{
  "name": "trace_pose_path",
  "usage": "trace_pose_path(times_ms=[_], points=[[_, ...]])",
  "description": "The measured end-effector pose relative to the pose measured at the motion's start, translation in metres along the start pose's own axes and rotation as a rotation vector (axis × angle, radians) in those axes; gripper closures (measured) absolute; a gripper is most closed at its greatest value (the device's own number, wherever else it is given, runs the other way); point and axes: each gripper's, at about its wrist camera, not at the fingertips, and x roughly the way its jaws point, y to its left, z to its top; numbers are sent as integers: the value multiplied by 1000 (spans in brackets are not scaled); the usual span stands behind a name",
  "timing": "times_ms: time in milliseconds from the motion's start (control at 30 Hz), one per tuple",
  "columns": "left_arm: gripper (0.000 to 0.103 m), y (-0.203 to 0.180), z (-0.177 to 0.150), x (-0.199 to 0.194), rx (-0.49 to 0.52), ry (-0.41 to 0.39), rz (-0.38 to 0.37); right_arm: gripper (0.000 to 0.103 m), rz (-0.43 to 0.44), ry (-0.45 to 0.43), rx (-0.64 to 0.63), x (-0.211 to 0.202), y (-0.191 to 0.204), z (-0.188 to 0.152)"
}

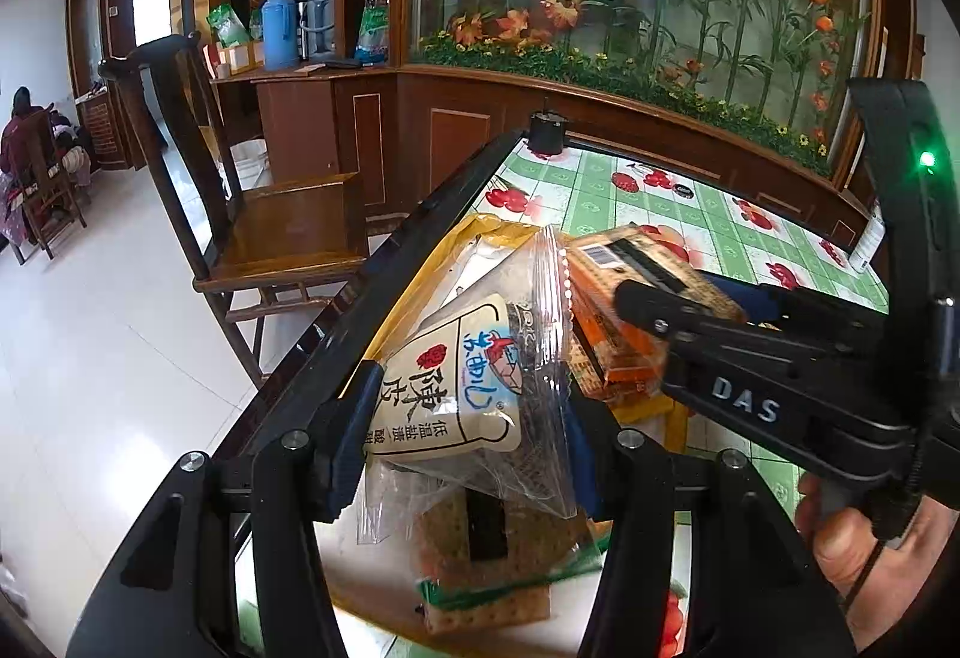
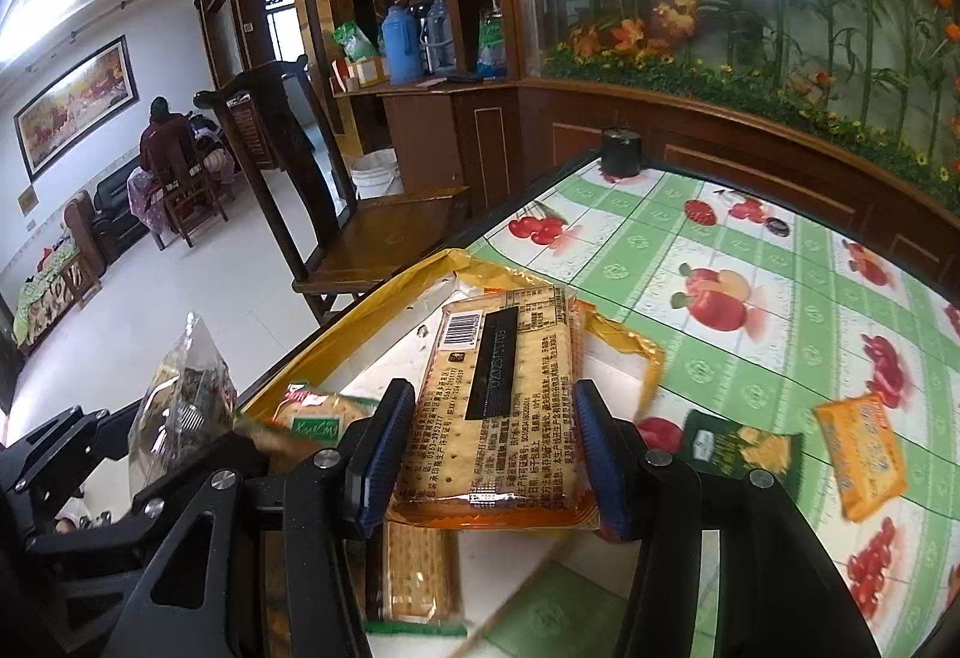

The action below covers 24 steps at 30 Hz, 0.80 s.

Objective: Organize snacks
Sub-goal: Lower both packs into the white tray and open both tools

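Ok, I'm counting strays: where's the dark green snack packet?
In the right wrist view, the dark green packet lies flat on the tablecloth, lower right, between the yellow tray and an orange packet.

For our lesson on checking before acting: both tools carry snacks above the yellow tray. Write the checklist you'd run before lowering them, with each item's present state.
1. Left tool grips the clear bag: ok.
2. Right tool grips the orange cracker pack: ok.
3. Both snacks are over the yellow tray: ok.
4. Free space in the tray under each snack: not ok, cracker packs already lie there.
5. Tools clear of each other: cannot tell.
6. All snacks gathered: not ok, a dark green packet and an orange packet remain on the tablecloth.
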Motion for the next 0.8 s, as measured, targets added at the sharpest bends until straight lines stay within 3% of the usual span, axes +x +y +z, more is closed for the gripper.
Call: trace_pose_path(times_ms=[467, 800], points=[[49, 2, -2, 32, 15, 86, -12, 48, 48, 55, -16, 57, 11, 12], [41, 4, 0, 33, 5, 107, -6, 44, 51, 67, -18, 58, 11, 10]])
